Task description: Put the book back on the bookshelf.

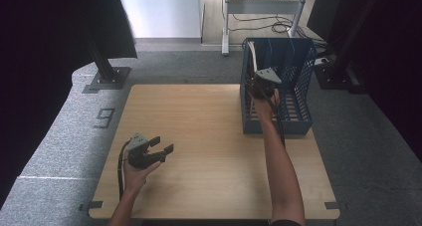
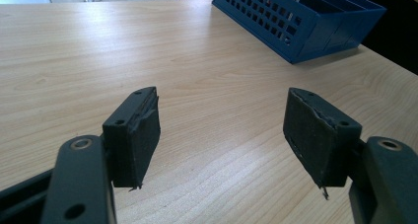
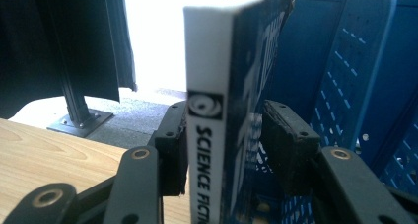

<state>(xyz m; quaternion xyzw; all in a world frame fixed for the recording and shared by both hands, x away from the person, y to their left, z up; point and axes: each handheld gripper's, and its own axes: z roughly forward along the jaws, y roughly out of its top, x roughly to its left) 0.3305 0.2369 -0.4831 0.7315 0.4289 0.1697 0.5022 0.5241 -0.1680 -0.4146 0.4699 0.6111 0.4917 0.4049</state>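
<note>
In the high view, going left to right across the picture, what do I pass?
Black curtain → number nine marked on the floor → left gripper, over the wooden table → right gripper at the blue basket.

The counter (image 1: 209,151) is a pale wooden board with a light grain, set over grey speckled floor (image 1: 64,136). Dark tabs hold its two near corners. On its far right corner stands a blue rack (image 1: 298,106) with perforated walls and upright dividers, its base flat on the wood and reaching close to the right edge; the left gripper view shows it too, beyond a bare stretch of wood. The floor to the left bears a dark figure 9 (image 1: 104,118).
</note>
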